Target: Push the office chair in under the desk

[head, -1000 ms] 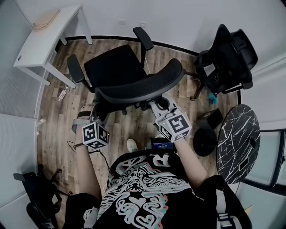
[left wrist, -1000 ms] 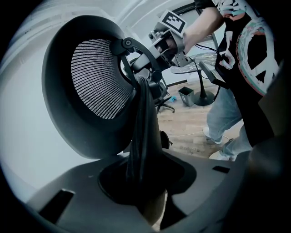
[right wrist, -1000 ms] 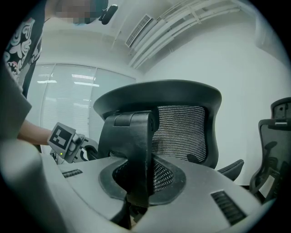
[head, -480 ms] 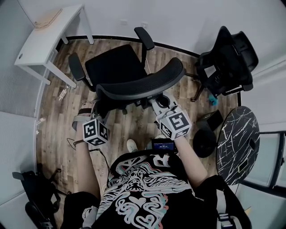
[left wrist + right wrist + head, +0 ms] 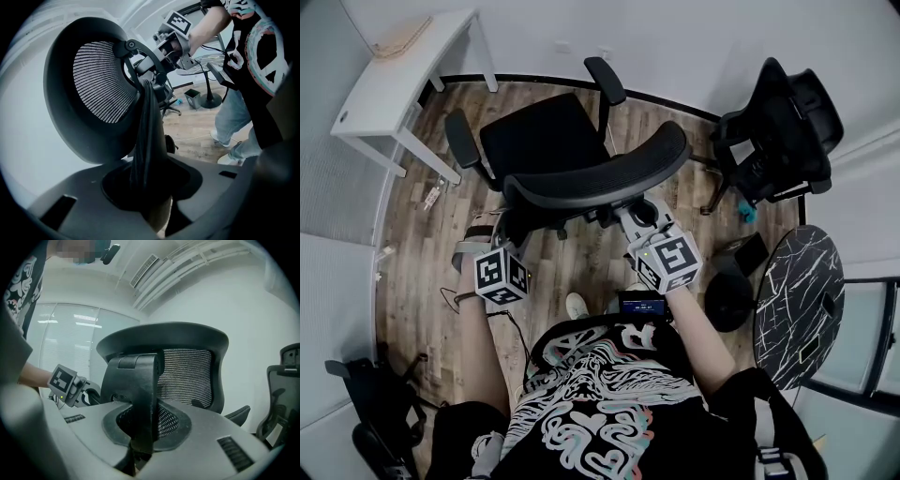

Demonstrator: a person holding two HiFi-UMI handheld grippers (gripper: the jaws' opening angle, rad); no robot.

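The black office chair (image 5: 546, 141) stands on the wood floor with its seat toward the white desk (image 5: 384, 89) at the far left. Its curved mesh backrest (image 5: 600, 180) faces me. My left gripper (image 5: 508, 234) is shut on the backrest's dark left edge (image 5: 147, 136), which runs between the jaws in the left gripper view. My right gripper (image 5: 639, 217) is shut on the black support spine (image 5: 140, 394) behind the mesh (image 5: 187, 376). The chair is apart from the desk, at an angle to it.
A second black chair (image 5: 778, 131) stands at the far right by the wall. A round marble-patterned table (image 5: 797, 300) and a dark bin (image 5: 731, 291) are at my right. Cables lie on the floor at the left (image 5: 450, 305), dark gear at bottom left (image 5: 375, 412).
The chair and both grippers have crept slightly away from me toward the far wall. Both grips look the same.
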